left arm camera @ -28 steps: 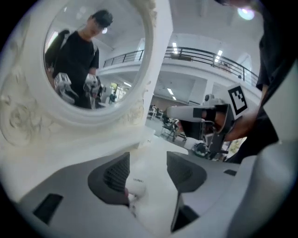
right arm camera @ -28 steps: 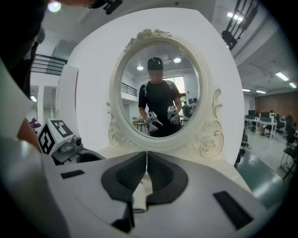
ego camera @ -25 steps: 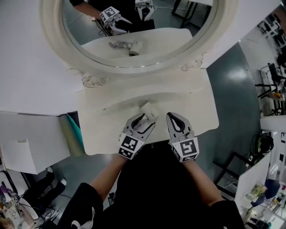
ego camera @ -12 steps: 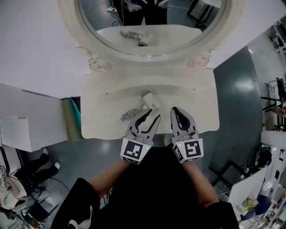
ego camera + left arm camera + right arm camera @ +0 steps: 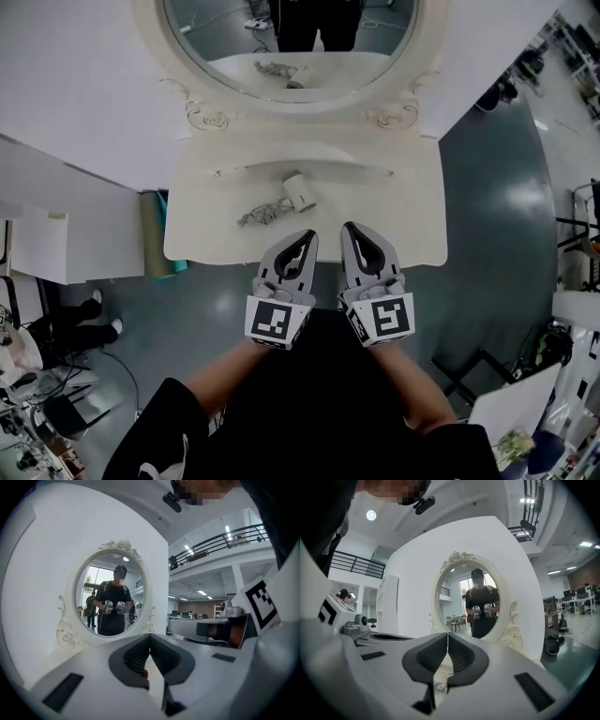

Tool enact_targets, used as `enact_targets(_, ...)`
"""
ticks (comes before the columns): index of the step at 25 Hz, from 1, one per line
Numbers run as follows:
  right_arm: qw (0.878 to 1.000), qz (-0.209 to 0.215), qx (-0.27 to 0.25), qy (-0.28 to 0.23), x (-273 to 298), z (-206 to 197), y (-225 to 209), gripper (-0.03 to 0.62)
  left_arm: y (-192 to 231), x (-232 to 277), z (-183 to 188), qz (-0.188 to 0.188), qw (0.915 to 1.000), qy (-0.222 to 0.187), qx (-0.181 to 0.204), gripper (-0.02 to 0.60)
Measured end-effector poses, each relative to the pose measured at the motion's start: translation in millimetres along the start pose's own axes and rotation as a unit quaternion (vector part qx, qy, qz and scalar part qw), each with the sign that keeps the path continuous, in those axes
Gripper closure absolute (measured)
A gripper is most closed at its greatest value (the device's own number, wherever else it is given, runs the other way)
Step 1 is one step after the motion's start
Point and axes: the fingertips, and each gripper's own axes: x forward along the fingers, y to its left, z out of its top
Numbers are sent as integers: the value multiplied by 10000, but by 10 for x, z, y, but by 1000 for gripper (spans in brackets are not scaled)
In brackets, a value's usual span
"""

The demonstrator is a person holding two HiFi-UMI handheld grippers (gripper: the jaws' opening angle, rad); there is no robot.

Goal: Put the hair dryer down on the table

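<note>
On the smooth cream counter [image 5: 398, 220], below an oval mirror [image 5: 291, 42] with a carved scroll frame, the hair dryer [image 5: 300, 190] lies, a stubby pale barrel with its cord [image 5: 262, 215] bunched to its left. Only the head view shows the dryer. The left gripper [image 5: 307, 236] has its fingers closing, meeting on nothing. The right gripper [image 5: 349, 228] has its fingers pressed together, empty.

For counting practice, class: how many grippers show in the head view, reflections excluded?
2. The left gripper is at the table's near edge, the right gripper close beside it, both shut and empty. None seems hidden.
</note>
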Motion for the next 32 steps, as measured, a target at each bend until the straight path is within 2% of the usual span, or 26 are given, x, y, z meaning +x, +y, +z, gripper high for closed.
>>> enact_targets(5, 9999, 117, 77, -84, -415, -44, -5, 576, -335, -236, -98, 327, 9994, 56, 11, 566)
enact_targets(10, 9992, 354, -82, 163, -763, -175, 140, 576, -620, -535, -132, 709, 9974, 68, 124, 566)
enact_targets(19, 9970, 681, -135, 336, -1234, -384, 487, 576, -896, -1054, -220, 1334, 9910, -86, 65, 566)
enact_targets(22, 9968, 709, -190, 326, -1287, -375, 510, 576, -927, -1108, -233, 1363, 9906, -121, 77, 566)
enact_targets(28, 9958, 828, -338, 207, -1328, -269, 593, 577, -1033, -1082, -219, 1158, 9930, -26, 221, 566)
enact_targets(32, 9954, 857, -333, 256, -1344, -276, 612, 577, -1054, -1131, -185, 1201, 9924, -69, 247, 566)
